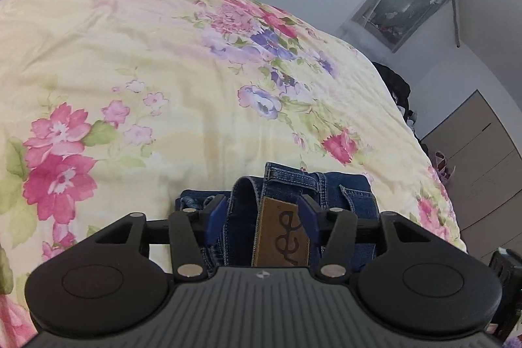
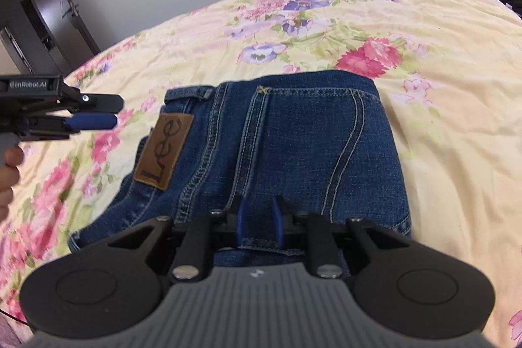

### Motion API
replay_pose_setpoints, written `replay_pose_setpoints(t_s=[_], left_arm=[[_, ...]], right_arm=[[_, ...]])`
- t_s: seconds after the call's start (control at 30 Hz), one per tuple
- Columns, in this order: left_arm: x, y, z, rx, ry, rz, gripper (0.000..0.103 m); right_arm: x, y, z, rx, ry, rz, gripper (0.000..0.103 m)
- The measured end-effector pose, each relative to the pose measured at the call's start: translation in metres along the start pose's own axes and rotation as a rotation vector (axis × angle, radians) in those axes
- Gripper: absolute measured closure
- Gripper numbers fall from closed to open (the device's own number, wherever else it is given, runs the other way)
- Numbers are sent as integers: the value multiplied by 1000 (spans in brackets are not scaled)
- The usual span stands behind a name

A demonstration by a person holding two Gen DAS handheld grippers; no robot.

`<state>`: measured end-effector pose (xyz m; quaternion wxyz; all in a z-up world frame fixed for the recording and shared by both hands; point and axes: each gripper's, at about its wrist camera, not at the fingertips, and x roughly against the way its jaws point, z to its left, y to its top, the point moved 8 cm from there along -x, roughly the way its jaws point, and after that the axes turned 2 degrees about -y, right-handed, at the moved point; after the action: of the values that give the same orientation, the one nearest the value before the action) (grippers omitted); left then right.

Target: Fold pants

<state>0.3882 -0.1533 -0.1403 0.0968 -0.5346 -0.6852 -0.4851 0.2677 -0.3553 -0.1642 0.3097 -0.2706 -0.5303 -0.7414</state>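
While the left gripper (image 2: 112, 111) hangs off the waistband side with its fingers apart on nothing, the main risk sits at the right: the right gripper (image 2: 259, 225) has its fingers nearly together at the near edge of the jeans (image 2: 293, 145), seemingly pinching denim, and a pull from there could drag the top layer askew. These dark blue jeans lie folded in a compact block on the floral bed (image 2: 440, 70), leather patch (image 2: 164, 150) facing up.

1 folded jeans (image 2: 280, 145), 2 tongs (image 1: 262, 214) (image 2: 259, 217), 1 quilt (image 1: 130, 61).
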Motion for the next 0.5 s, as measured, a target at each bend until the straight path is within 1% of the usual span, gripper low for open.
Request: replay_pose_setpoints(t_s=[0.03, 0.1, 0.2, 0.23, 0.3, 0.37, 0.4, 0.43, 0.47, 0.5], left_arm=[[-7, -2, -2, -3, 6, 8, 40], [-24, -7, -2, 27, -10, 29, 40], [-45, -8, 5, 57, 2, 31, 40], [-49, -7, 6, 72, -8, 30, 39], [-54, -5, 8, 117, -53, 22, 35], [-55, -2, 3, 175, -142, 34, 50], [-55, -1, -2, 206, -158, 38, 50], [-53, -1, -6, 185, -147, 29, 50], [-54, -1, -12, 127, -105, 33, 51], [-58, -2, -14, 71, -39, 50, 58]], right_arm=[[4, 2, -1, -3, -4, -13, 86], [12, 8, -3, 16, -20, -41, 80], [23, 13, -7, 69, -44, -64, 78], [25, 13, -10, 78, -50, -65, 78], [30, 13, -18, 84, -62, -63, 78], [32, 12, -28, 78, -83, -64, 78], [33, 11, -35, 71, -102, -67, 78], [34, 10, -42, 60, -125, -70, 78], [34, 8, -50, 45, -145, -68, 78], [35, 6, -58, 27, -158, -63, 78]])
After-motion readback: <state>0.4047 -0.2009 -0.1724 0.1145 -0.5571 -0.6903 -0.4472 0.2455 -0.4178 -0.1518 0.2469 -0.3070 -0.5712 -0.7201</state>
